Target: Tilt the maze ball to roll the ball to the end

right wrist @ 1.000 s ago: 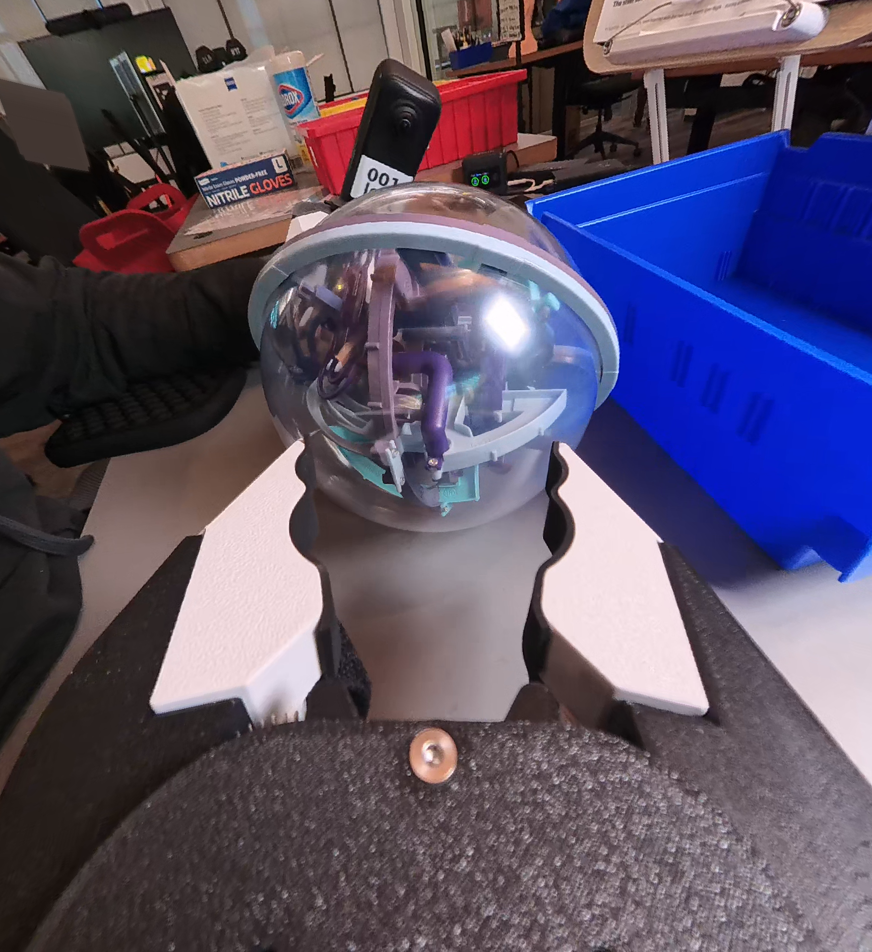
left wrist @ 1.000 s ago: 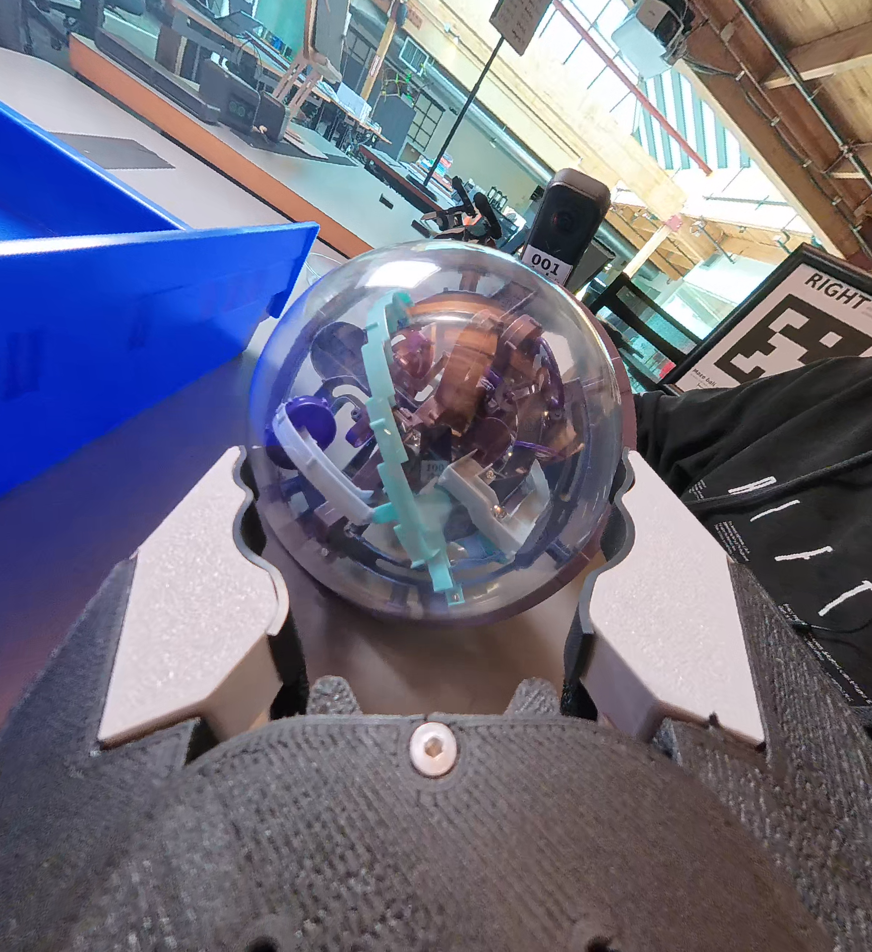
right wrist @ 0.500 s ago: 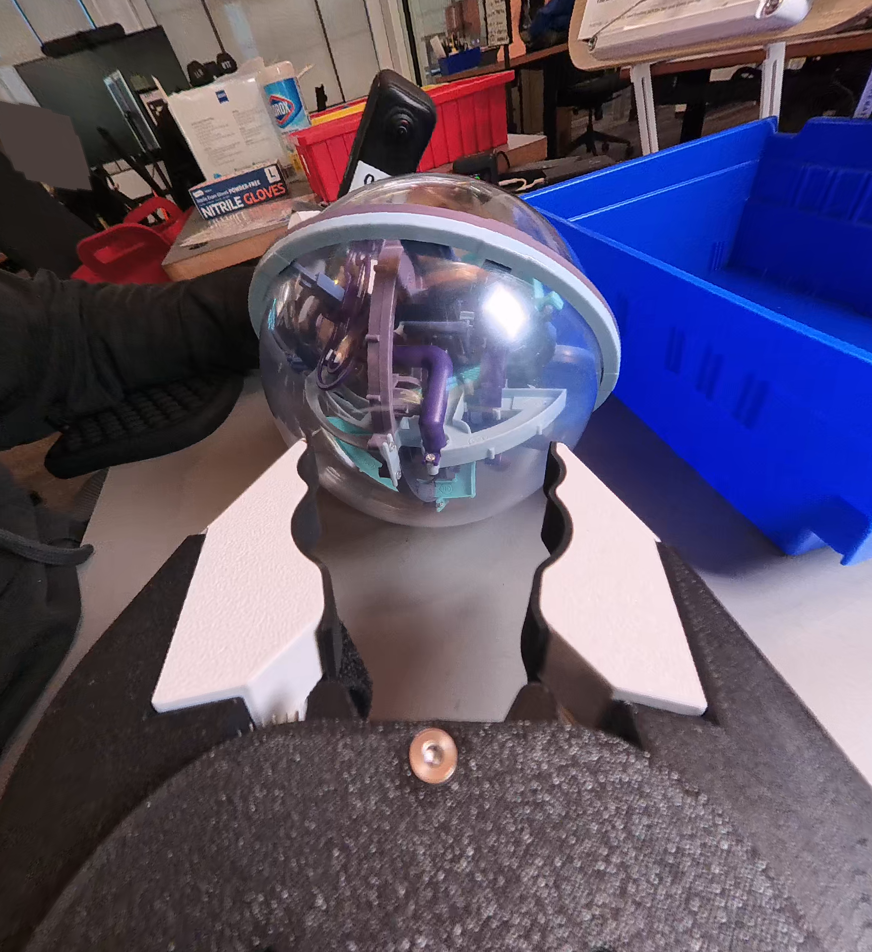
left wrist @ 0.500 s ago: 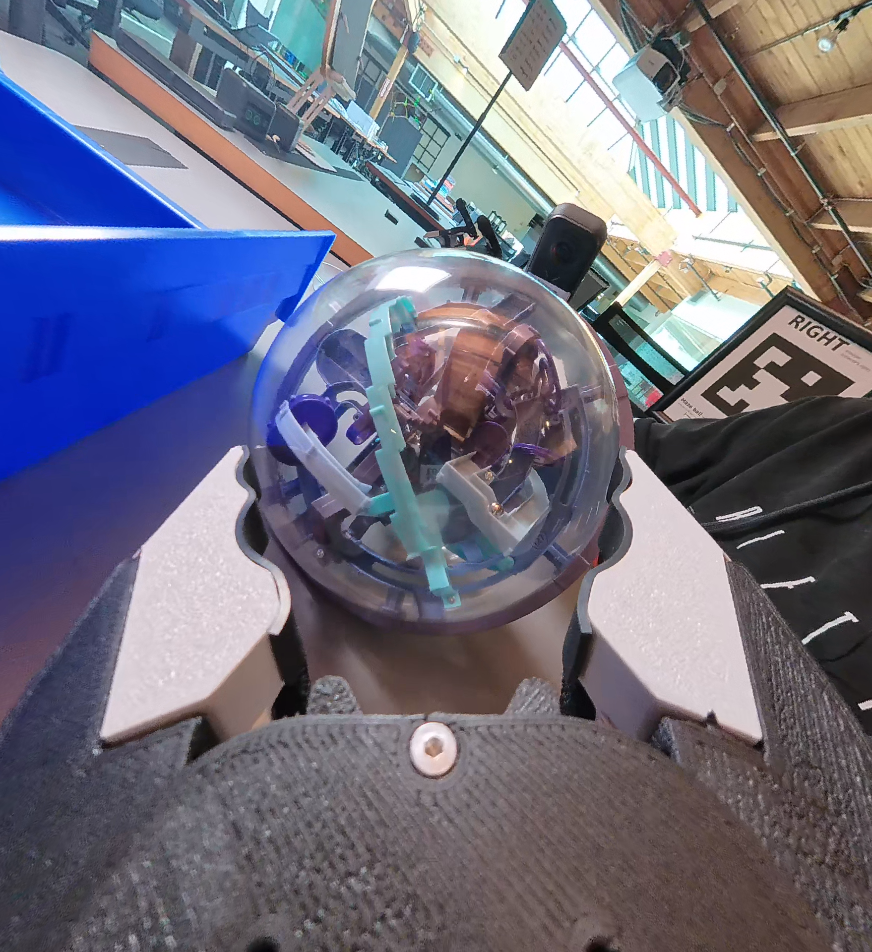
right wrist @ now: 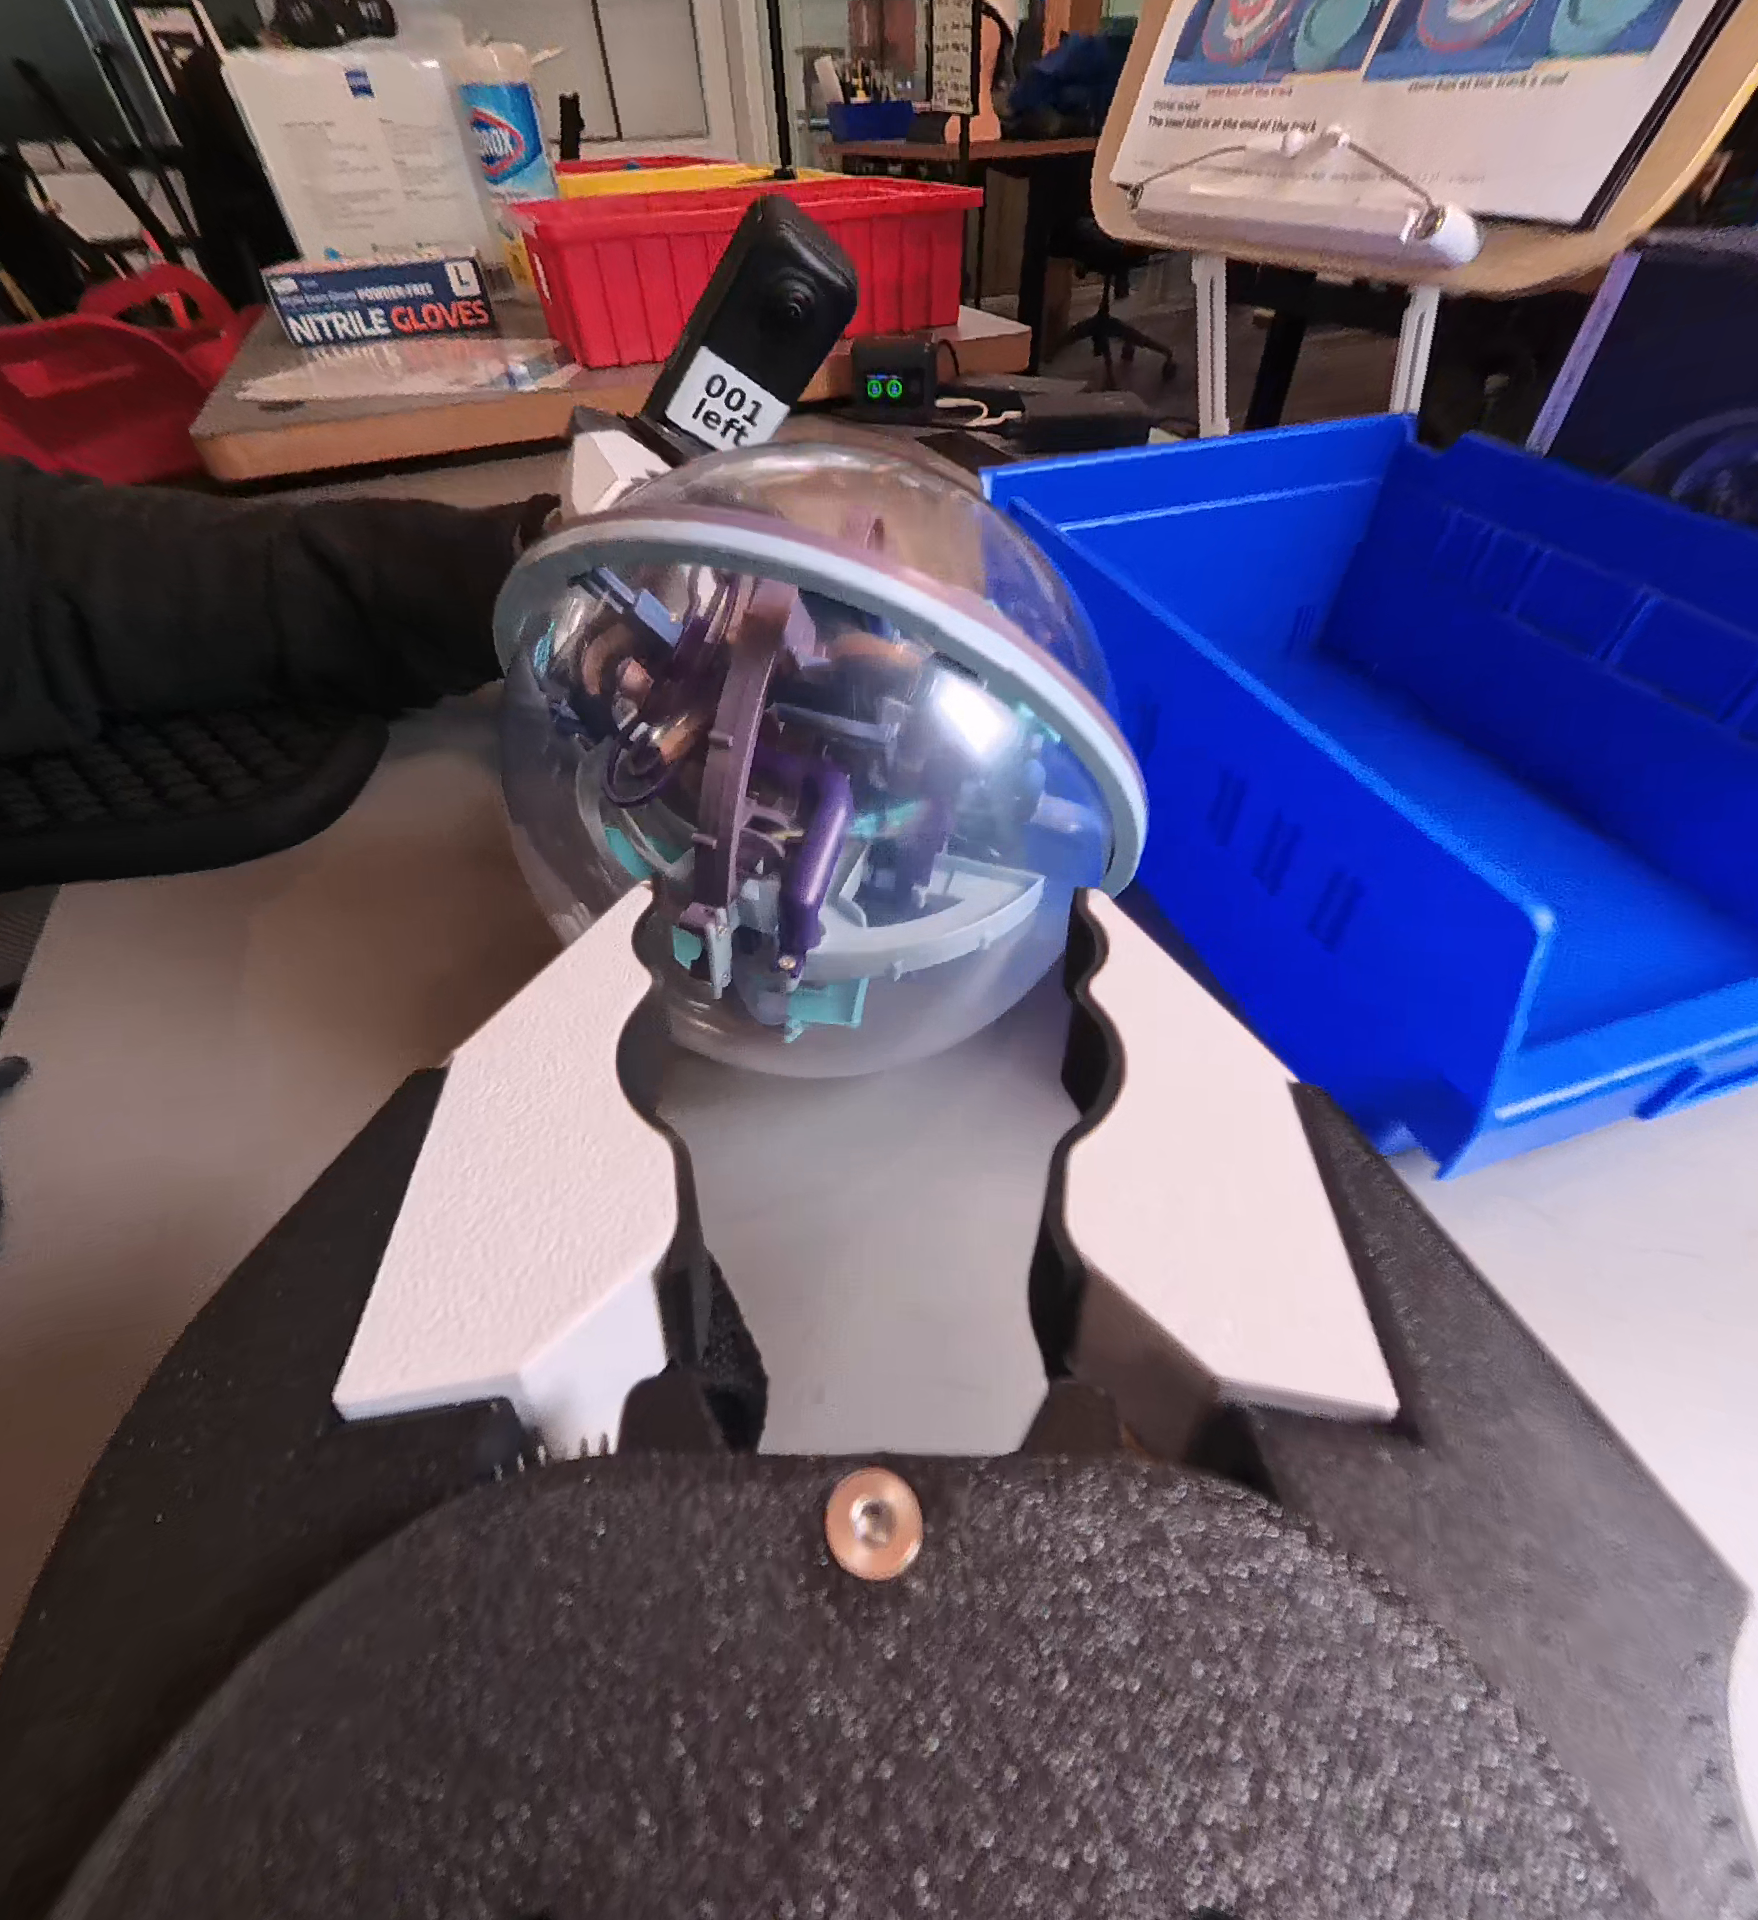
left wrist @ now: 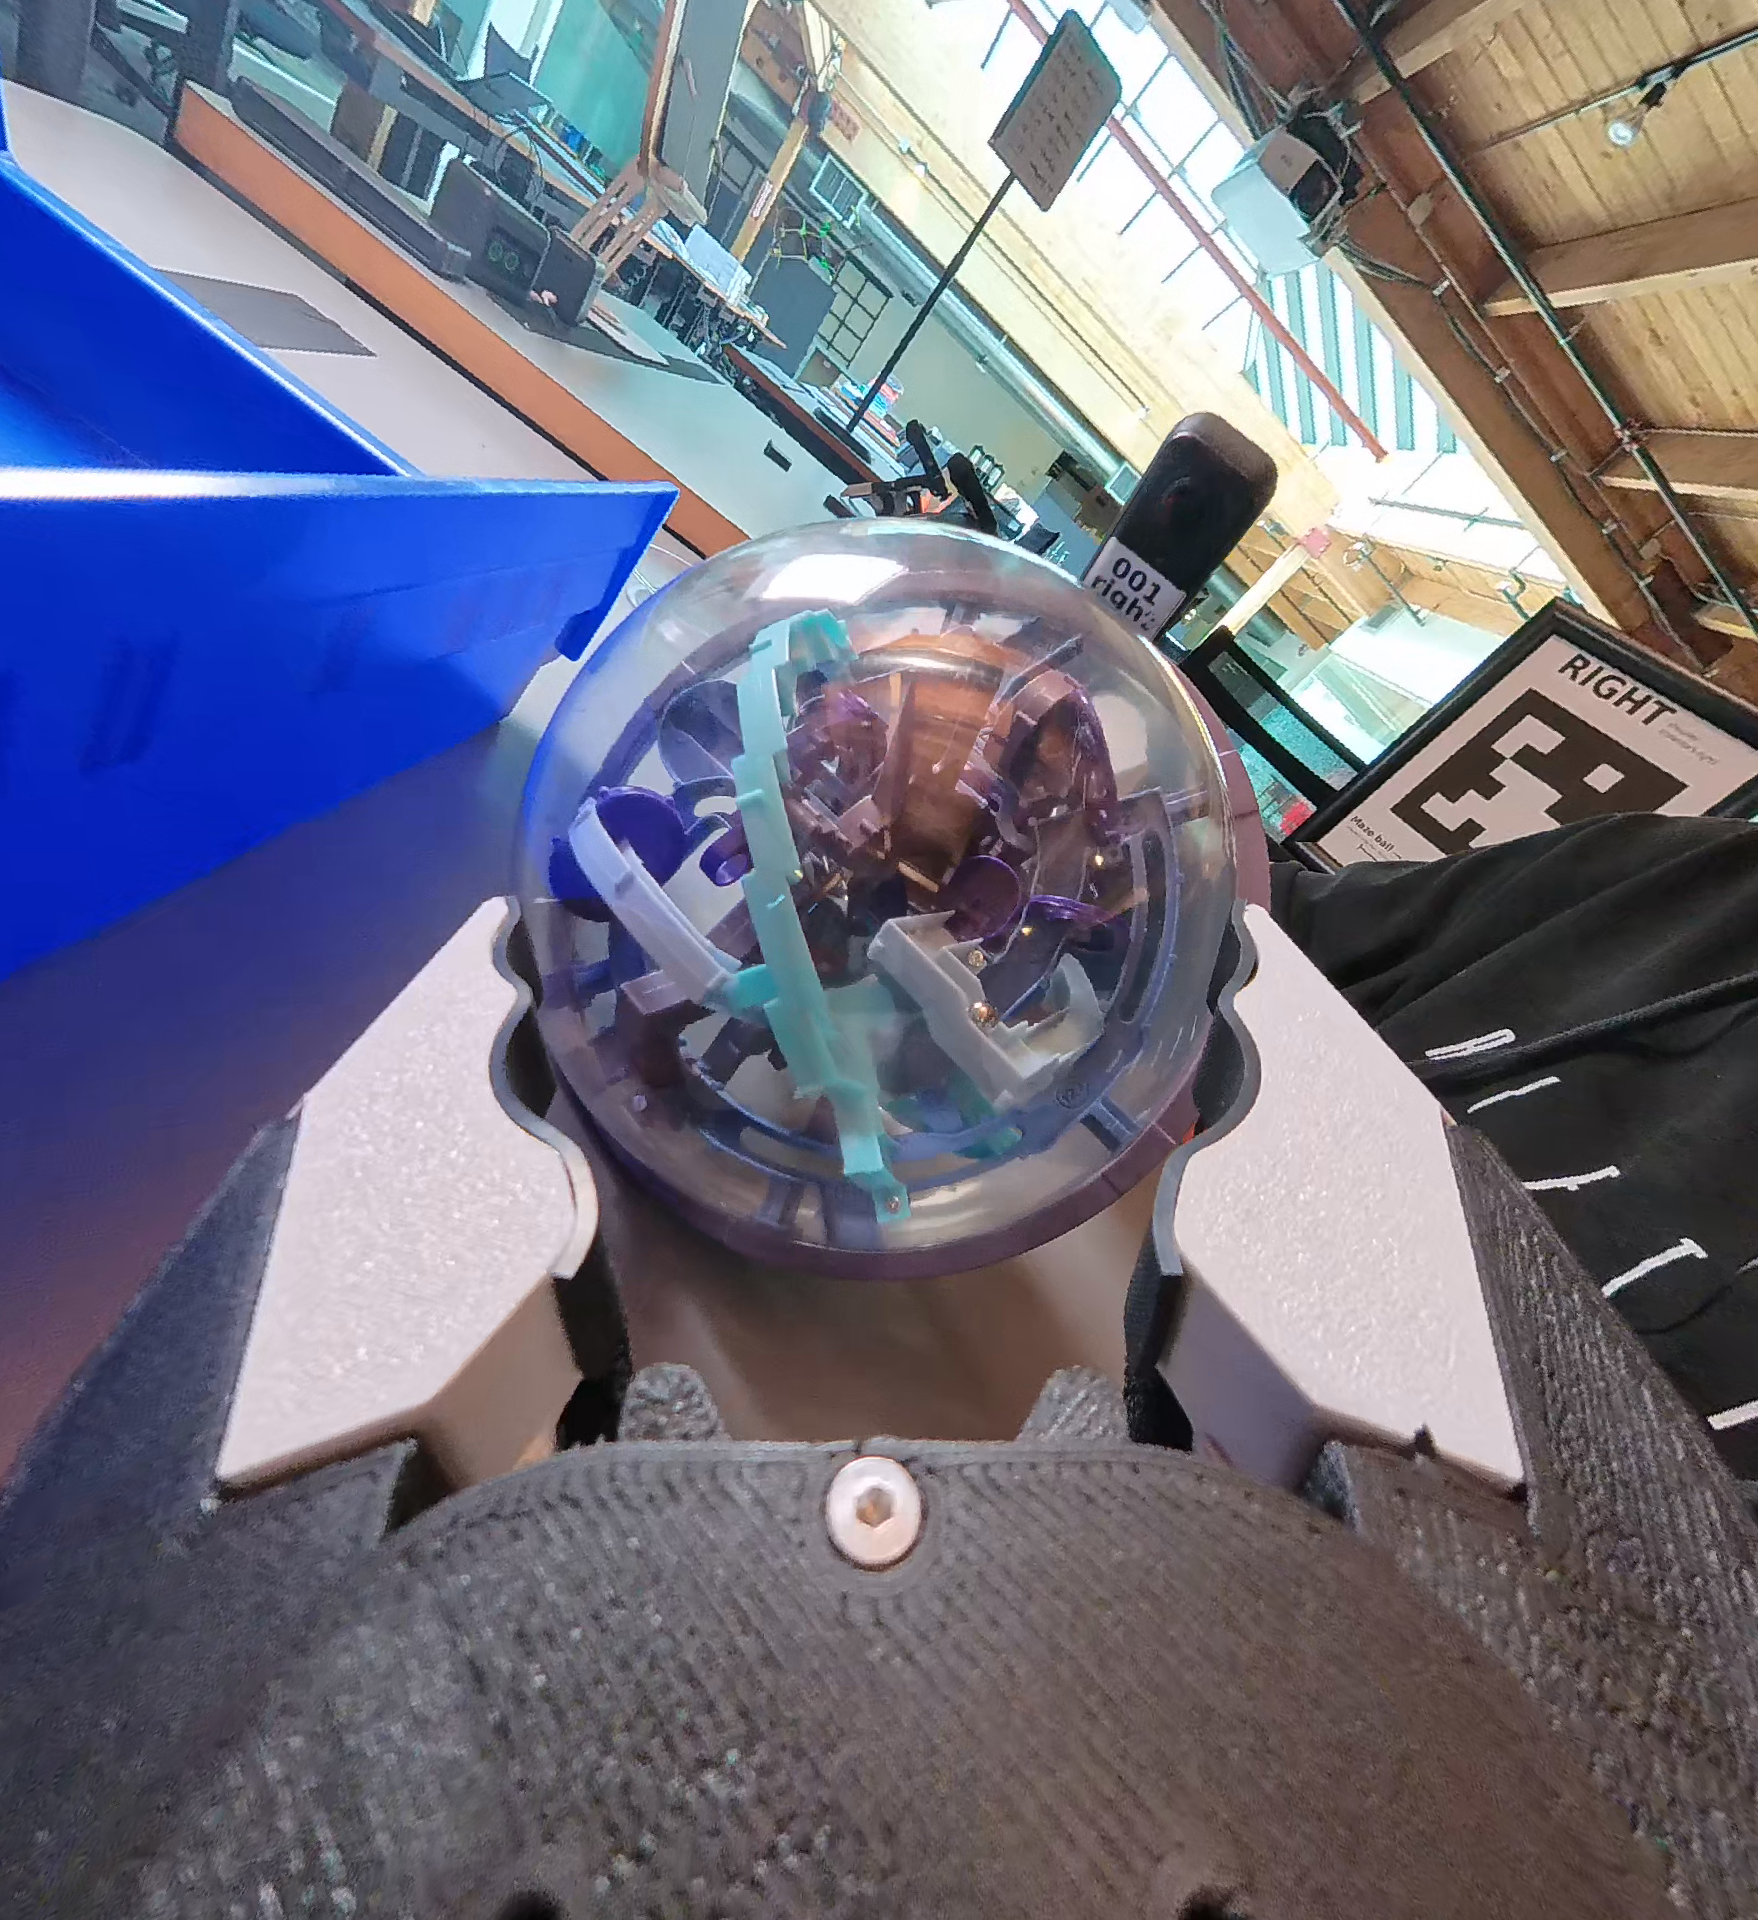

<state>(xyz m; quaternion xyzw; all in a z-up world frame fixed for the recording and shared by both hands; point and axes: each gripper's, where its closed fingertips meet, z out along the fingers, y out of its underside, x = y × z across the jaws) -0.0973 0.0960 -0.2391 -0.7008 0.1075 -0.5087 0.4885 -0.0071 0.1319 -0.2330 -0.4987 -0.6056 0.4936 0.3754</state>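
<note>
The maze ball (left wrist: 885, 904) is a clear sphere with purple, teal and grey tracks inside. My left gripper (left wrist: 870, 925) is shut on it, one finger on each side. In the right wrist view the maze ball (right wrist: 802, 748) sits tilted, its grey rim band slanting down to the right. My right gripper (right wrist: 859, 914) clasps its lower near side with both fingertips. The left gripper's white finger (right wrist: 594, 462) shows behind the ball. I cannot pick out the small rolling ball inside.
A blue bin (right wrist: 1477, 779) stands close on the right of the ball, on the left in the left wrist view (left wrist: 231, 675). The grey table (right wrist: 231, 1039) lies below. A person's black sleeve (right wrist: 179, 603) and a clipboard stand (right wrist: 1374, 156) are behind.
The ball has tilted: its rim band now slopes down to the right and it sits further left in the right wrist view. Both grippers keep their hold.
</note>
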